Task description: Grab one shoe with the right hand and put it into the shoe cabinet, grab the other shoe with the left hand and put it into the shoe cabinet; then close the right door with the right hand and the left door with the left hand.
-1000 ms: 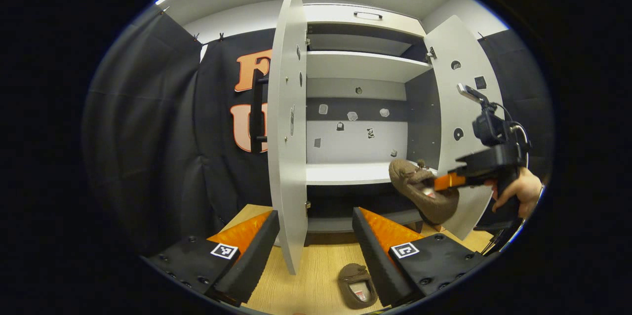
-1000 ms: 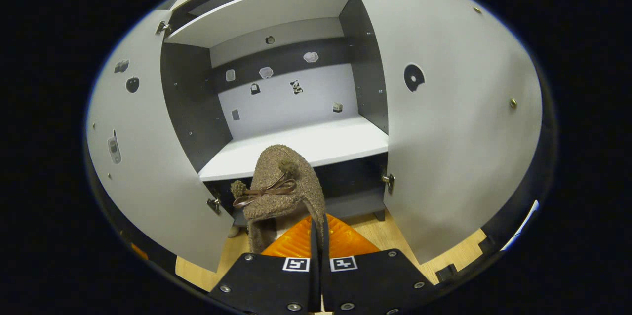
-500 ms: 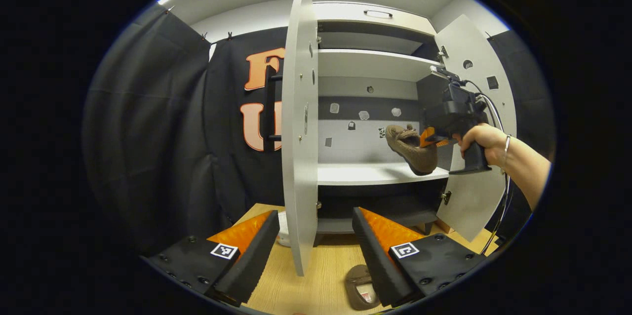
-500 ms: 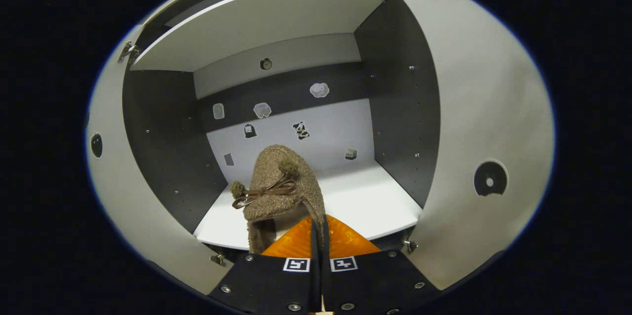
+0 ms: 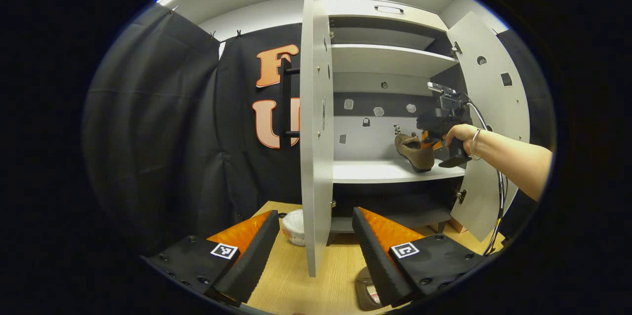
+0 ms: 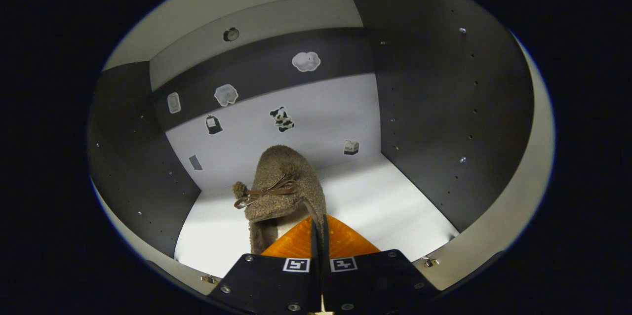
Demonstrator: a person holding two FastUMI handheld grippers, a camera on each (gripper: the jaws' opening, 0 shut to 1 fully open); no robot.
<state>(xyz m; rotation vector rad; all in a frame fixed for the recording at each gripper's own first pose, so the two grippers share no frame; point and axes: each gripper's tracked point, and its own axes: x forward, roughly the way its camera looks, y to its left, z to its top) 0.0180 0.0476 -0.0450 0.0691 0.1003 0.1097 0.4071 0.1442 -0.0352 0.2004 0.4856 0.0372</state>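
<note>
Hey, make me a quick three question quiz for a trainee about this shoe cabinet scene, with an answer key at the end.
1. True or false: the right tool is shut on the brown shoe inside the cabinet.
2. Where does the second shoe lie? A) on the white shelf B) on the wooden floor by the left tool C) in the white bowl
3. Fill in: the jaws of the left tool stand ____, with the left door edge-on between its fingers in the left gripper view.

Key: 1 true; 2 B; 3 open. The held shoe sits low over the white shelf; contact cannot be told.
</note>
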